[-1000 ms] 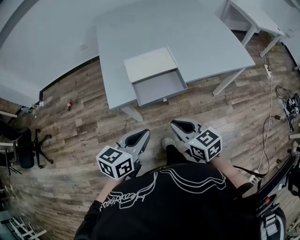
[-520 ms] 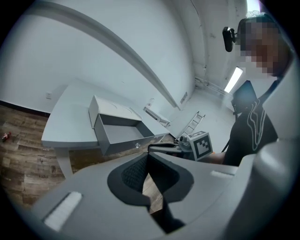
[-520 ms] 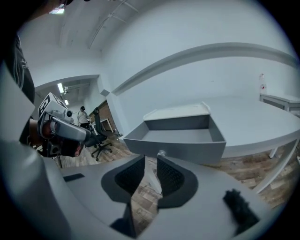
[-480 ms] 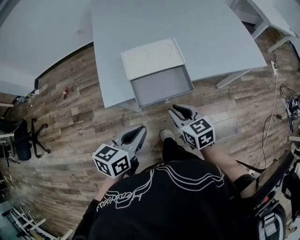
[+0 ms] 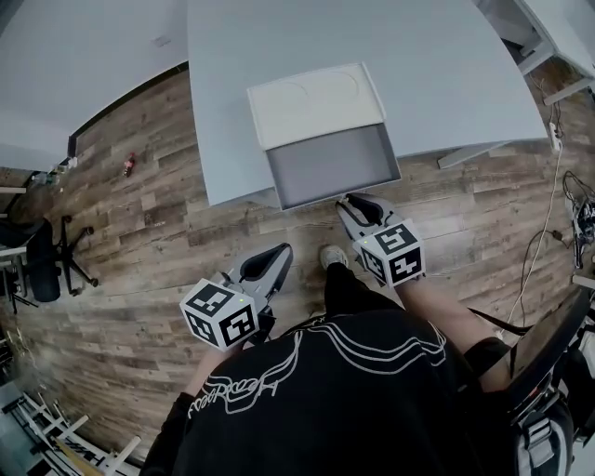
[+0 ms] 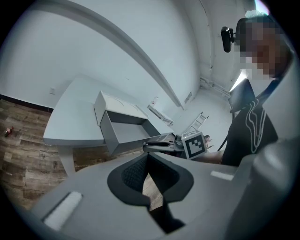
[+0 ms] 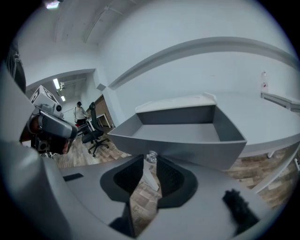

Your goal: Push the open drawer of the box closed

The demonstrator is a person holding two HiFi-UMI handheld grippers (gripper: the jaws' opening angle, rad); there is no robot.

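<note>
Drawer (image 5: pixel 330 165) stands fully out of the box (image 5: pixel 316 102), overhanging the counter (image 5: pixel 232 93) edge. Right gripper (image 5: pixel 347 200), jaws narrowly apart and empty, is at the front panel by the knob (image 7: pixel 151 157). Left gripper (image 5: pixel 283 248) is closed, empty, held low. The drawer looks rigid, light and free-sliding, so push flat mid-panel.

**Office-style workroom**

Floored in wood-look planks (image 5: pixel 158 223) and walled in plain white. Furnished with a large grey table (image 5: pixel 307 56) and a second one (image 5: pixel 548 19) at the far right. Fitted with a black swivel chair (image 5: pixel 45 270) on casters at the left edge, plus more chairs (image 7: pixel 95 132) down the room under strip ceiling lights (image 7: pixel 57 84). Strewn at the right with a power strip (image 5: pixel 556 133) and loose cables (image 5: pixel 584 218).
</note>
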